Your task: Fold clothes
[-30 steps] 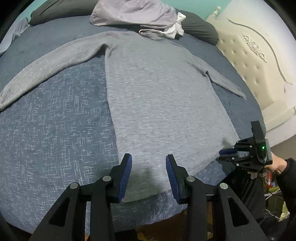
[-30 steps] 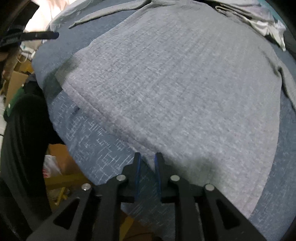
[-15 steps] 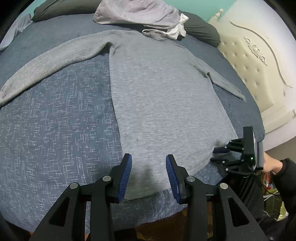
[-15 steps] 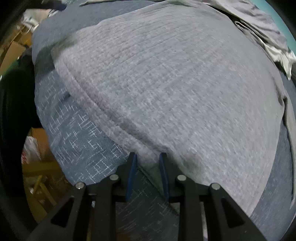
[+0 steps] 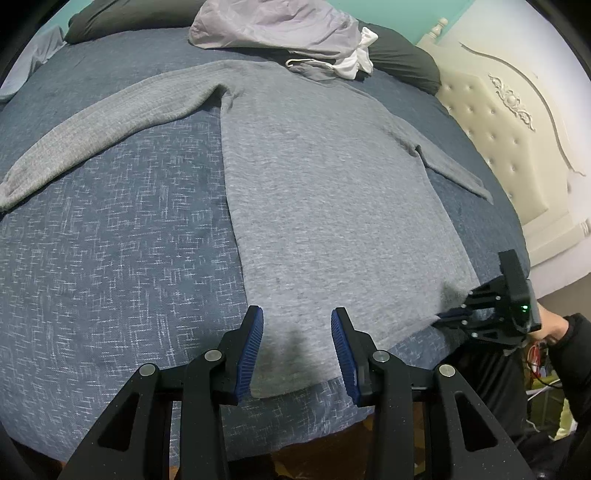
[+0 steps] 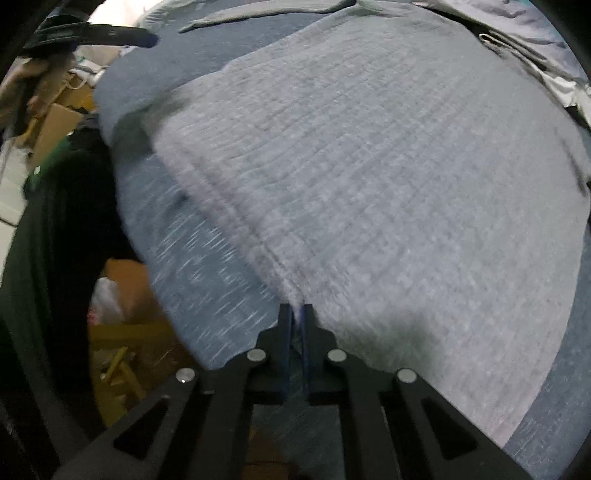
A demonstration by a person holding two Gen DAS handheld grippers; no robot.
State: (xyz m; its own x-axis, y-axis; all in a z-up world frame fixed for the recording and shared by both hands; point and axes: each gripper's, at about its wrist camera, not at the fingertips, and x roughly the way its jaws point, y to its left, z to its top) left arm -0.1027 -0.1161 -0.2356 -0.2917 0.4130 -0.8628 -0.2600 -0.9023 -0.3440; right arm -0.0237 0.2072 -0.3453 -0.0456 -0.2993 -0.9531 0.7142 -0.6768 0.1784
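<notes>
A grey knit sweater (image 5: 325, 206) lies flat on the blue bedspread (image 5: 110, 266), sleeves spread to both sides, hem toward me. My left gripper (image 5: 297, 325) hovers open just above the hem's left corner, with only cloth below its blue pads. In the left wrist view my right gripper (image 5: 448, 316) sits at the hem's right corner, held by a hand. The right wrist view shows the same sweater (image 6: 388, 166) close up, with the right gripper (image 6: 295, 310) shut on the hem edge, cloth pinched between its blue pads.
A pile of pale lilac and white clothes (image 5: 280, 29) lies at the far end beside dark pillows (image 5: 402, 59). A cream tufted headboard (image 5: 517, 140) stands at right. Boxes and clutter (image 6: 110, 317) fill the floor past the bed edge.
My right gripper has closed from a narrow gap onto the sweater's hem corner. The left gripper stays open and has eased slightly forward over the hem.
</notes>
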